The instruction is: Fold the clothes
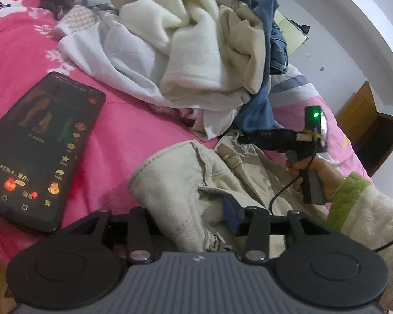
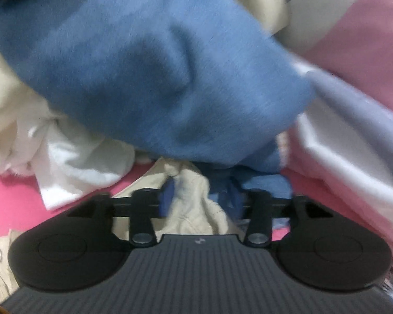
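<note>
Beige garment point(image 1: 196, 180) spread on the pink bed point(image 1: 128, 130), its near fold pinched by the left gripper point(image 1: 194, 225), its far edge pinched by the right gripper point(image 2: 196, 204) beside the clothes pile point(image 1: 196, 41).

Beige ribbed-cuff garment point(image 1: 186, 191) lies between the left gripper's point(image 1: 188, 219) fingers, running right toward the right gripper point(image 1: 251, 137). Black smartphone point(image 1: 42, 146) flat on pink bedsheet point(image 1: 133, 130), left of that gripper. Heap of cream fleece clothing point(image 1: 196, 44) ahead; blue fleece garment point(image 2: 154, 73) directly before right gripper.
</note>
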`<state>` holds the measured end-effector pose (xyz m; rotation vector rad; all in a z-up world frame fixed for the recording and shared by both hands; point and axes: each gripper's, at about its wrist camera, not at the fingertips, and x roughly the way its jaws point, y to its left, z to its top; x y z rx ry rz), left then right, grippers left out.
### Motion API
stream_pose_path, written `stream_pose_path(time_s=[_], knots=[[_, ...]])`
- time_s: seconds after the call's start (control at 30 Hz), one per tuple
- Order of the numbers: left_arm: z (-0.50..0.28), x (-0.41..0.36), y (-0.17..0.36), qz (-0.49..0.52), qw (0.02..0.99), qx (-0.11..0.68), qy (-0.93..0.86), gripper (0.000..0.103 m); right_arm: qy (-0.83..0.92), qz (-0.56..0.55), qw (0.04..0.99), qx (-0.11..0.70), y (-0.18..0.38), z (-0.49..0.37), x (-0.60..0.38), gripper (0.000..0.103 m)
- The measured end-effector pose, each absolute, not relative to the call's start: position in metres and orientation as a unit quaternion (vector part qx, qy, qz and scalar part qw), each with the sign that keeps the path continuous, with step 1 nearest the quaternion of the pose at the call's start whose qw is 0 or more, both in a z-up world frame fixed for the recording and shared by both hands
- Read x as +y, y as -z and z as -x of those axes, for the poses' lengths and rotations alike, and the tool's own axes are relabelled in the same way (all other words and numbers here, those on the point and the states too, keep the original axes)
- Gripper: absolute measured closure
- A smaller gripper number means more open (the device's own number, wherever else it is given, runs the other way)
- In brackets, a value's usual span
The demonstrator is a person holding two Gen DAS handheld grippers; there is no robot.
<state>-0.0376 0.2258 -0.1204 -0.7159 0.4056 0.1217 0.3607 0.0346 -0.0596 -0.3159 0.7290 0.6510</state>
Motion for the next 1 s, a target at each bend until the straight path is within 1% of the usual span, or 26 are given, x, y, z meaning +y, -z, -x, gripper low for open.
stream_pose_path(time_s=[0.07, 0.13, 0.17, 0.2, 0.23, 0.27, 0.47, 0.63, 0.67, 0.77, 0.83, 1.0], knots=[[0.037, 0.228, 0.121, 0.351, 0.914, 0.196, -0.058, 0.058, -0.297, 0.148, 0.881, 0.338, 0.044, -0.350, 0.027, 0.046], [0.036, 0.230, 0.120, 0.352, 0.913, 0.195, -0.067, 0.064, -0.305, 0.147, 0.882, 0.327, 0.026, -0.330, 0.019, 0.046], [0.036, 0.231, 0.120, 0.352, 0.913, 0.195, -0.071, 0.071, -0.316, 0.150, 0.880, 0.322, 0.019, -0.318, 0.017, 0.046], [0.035, 0.232, 0.119, 0.353, 0.912, 0.195, -0.075, 0.085, -0.331, 0.153, 0.875, 0.318, 0.014, -0.304, 0.015, 0.046], [0.035, 0.232, 0.119, 0.353, 0.912, 0.194, -0.079, 0.092, -0.347, 0.157, 0.869, 0.315, 0.009, -0.290, 0.013, 0.046], [0.034, 0.233, 0.119, 0.353, 0.911, 0.194, -0.084, 0.093, -0.358, 0.163, 0.864, 0.315, 0.009, -0.277, 0.014, 0.046], [0.039, 0.229, 0.097, 0.294, 0.936, 0.161, -0.105, 0.094, -0.402, 0.183, 0.840, 0.314, 0.018, -0.224, 0.045, 0.046], [0.032, 0.213, 0.097, 0.239, 0.943, 0.196, -0.122, 0.092, -0.403, 0.174, 0.838, 0.324, 0.021, -0.212, 0.047, 0.046], [0.035, 0.208, 0.094, 0.221, 0.951, 0.184, -0.117, 0.092, -0.402, 0.172, 0.838, 0.326, 0.021, -0.210, 0.046, 0.046], [0.040, 0.179, 0.081, 0.124, 0.978, 0.140, -0.096, 0.092, -0.402, 0.160, 0.839, 0.330, 0.022, -0.208, 0.044, 0.046], [0.042, 0.160, 0.076, 0.063, 0.988, 0.119, -0.075, 0.090, -0.399, 0.150, 0.842, 0.330, 0.022, -0.206, 0.042, 0.046], [0.040, 0.149, 0.079, 0.023, 0.991, 0.116, -0.062, 0.089, -0.399, 0.141, 0.840, 0.341, 0.012, -0.203, 0.043, 0.046]])
